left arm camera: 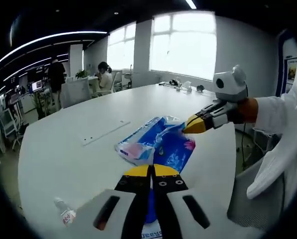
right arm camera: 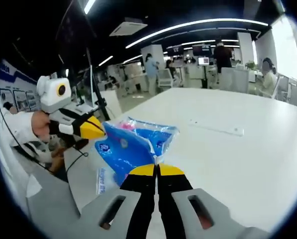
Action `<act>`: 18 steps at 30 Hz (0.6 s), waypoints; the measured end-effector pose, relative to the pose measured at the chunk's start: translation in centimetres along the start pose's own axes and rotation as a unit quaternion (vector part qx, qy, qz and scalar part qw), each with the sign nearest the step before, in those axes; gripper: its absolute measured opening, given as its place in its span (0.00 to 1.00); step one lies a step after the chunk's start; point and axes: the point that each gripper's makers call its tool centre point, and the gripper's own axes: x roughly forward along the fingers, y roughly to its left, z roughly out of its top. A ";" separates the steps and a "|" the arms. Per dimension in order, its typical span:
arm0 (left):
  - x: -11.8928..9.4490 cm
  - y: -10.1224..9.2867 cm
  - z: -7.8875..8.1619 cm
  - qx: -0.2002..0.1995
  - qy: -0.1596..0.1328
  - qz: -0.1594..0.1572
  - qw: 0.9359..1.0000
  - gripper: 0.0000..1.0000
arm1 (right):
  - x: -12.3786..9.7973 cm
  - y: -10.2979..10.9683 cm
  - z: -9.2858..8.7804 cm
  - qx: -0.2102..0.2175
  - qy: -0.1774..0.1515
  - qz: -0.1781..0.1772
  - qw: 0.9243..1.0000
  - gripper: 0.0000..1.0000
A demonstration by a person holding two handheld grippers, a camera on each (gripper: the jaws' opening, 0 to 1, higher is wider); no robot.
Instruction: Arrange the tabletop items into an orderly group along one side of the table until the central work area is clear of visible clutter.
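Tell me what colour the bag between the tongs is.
Mostly blue with pink and white patches; the bag shows best in the left gripper view.

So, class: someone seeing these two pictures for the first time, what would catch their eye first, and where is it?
The bright blue and pink plastic package lying on the white table, pinched from opposite ends by two yellow-tipped grippers: the left gripper and the right gripper both look shut on it. Next, a small bottle lying near the table edge in the left gripper view.
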 end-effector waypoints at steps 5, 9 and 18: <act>1.1 -0.4 2.6 0.014 -0.009 -0.010 1.000 0.00 | -1.3 -1.1 1.2 -0.012 -0.008 -0.012 1.000 0.00; 2.1 -0.8 4.2 0.030 -0.013 -0.014 0.999 0.00 | -2.3 -2.6 2.2 -0.022 -0.014 -0.023 0.999 0.00; 5.4 -1.9 7.0 0.043 -0.021 -0.022 0.999 0.00 | -4.4 -6.2 3.6 -0.037 -0.020 -0.050 0.998 0.00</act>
